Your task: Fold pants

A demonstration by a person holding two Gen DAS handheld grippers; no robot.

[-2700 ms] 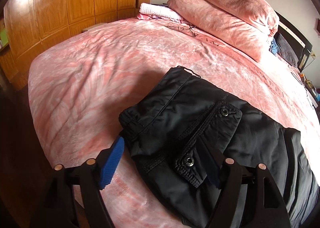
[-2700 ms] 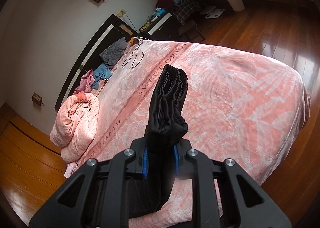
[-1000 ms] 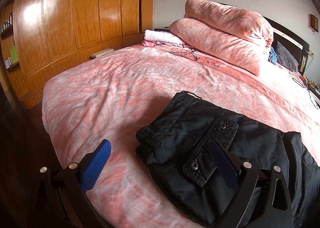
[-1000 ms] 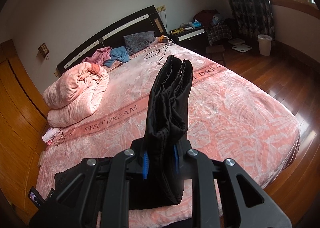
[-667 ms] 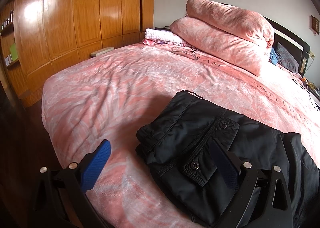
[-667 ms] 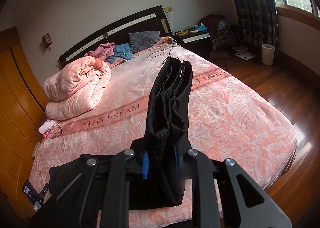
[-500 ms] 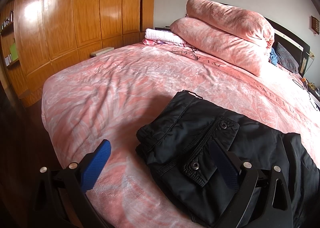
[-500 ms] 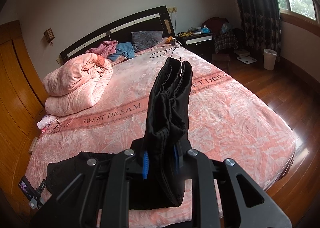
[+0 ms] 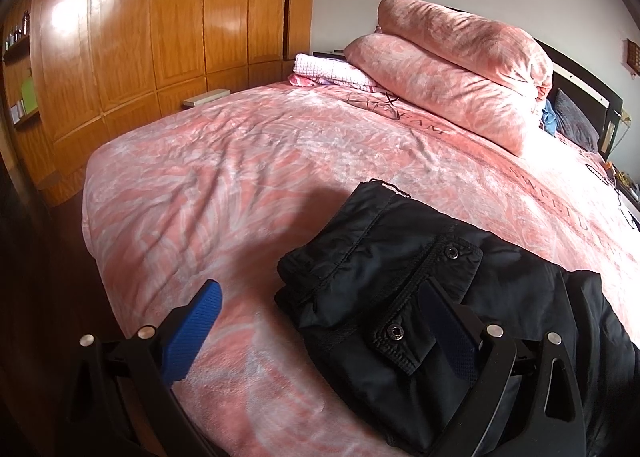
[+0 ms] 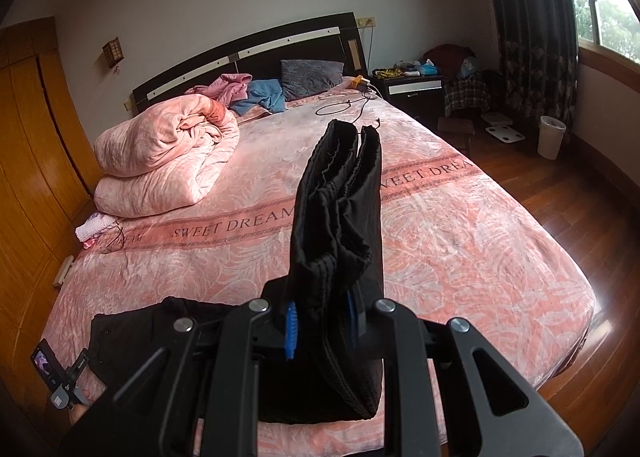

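Black cargo pants (image 9: 400, 281) lie folded on the pink bed (image 9: 240, 177), the snap-flap pocket facing up. My left gripper (image 9: 320, 321) hovers open just above their near edge, one blue pad over the blanket and the other over the pocket. In the right wrist view my right gripper (image 10: 320, 317) is shut on a bunched end of the pants (image 10: 336, 209), which stands up between the pads. The rest of the pants (image 10: 160, 321) trails down to the bed at lower left.
A rolled pink duvet (image 10: 160, 161) and clothes sit near the headboard, with a cable (image 10: 344, 107) lying on the bed. Wooden wardrobes (image 9: 160, 17) line the left side. Nightstand (image 10: 412, 89), bin (image 10: 551, 137) and wood floor are on the right.
The right gripper has carried the held fabric sideways and rolled, so the room looks more level and the lying pants show more at lower left. The left gripper has stayed put.
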